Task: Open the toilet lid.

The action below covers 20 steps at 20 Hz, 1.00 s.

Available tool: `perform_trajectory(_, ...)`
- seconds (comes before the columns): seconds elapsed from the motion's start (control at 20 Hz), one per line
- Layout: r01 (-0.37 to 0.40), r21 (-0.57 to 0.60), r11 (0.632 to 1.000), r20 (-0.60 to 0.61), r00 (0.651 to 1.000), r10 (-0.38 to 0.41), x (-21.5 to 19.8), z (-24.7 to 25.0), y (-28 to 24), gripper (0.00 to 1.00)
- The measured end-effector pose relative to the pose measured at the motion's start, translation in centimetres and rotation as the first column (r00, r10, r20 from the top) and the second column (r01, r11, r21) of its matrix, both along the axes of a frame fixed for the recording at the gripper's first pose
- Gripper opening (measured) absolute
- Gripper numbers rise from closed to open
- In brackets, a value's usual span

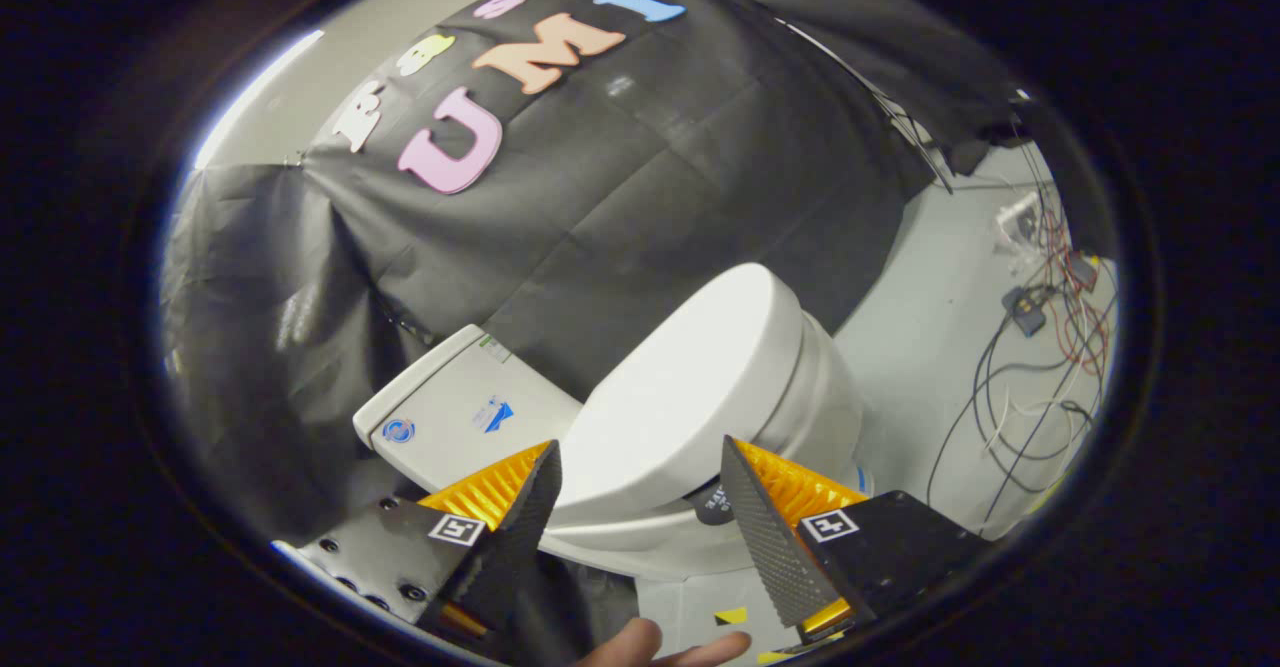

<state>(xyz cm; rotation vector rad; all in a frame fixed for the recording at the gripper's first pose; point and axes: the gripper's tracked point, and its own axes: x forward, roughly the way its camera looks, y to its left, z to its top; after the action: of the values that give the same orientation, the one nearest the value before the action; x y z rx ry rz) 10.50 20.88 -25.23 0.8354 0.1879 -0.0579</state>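
Observation:
A white toilet stands against the black cloth wall, its lid (690, 387) down over the bowl (830, 407). The white tank (460, 412) sits behind it, beside the left finger. My gripper (640, 462) is open, its two fingers spread wide. The near edge of the lid lies between the fingertips, with nothing pressed by either finger. A small dark tab (712, 505) shows under the lid's rim near the right finger.
Loose cables and small plugs (1030, 347) lie on the grey floor beyond the toilet on the right. The black cloth wall (600, 197) hangs close behind the tank. Fingertips of a person's hand (665, 647) show below the gripper.

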Motion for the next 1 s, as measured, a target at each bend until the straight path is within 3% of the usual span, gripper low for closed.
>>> perform_trajectory(0.3,0.069,0.193,0.979,-0.017,0.998,-0.067,-0.2,-3.1,-0.8,0.97)
perform_trajectory(0.45,0.115,0.264,0.958,-0.098,0.991,-0.092,-0.4,-5.5,-0.9,0.95)
perform_trajectory(0.65,0.118,0.341,0.933,-0.109,0.99,-0.086,1.3,-5.6,-0.3,0.7)
perform_trajectory(0.75,0.104,0.322,0.941,-0.196,0.98,-0.041,2.1,-7.0,0.8,0.56)
perform_trajectory(1.0,0.127,0.314,0.941,-0.258,0.965,-0.045,2.2,-7.0,0.0,0.18)
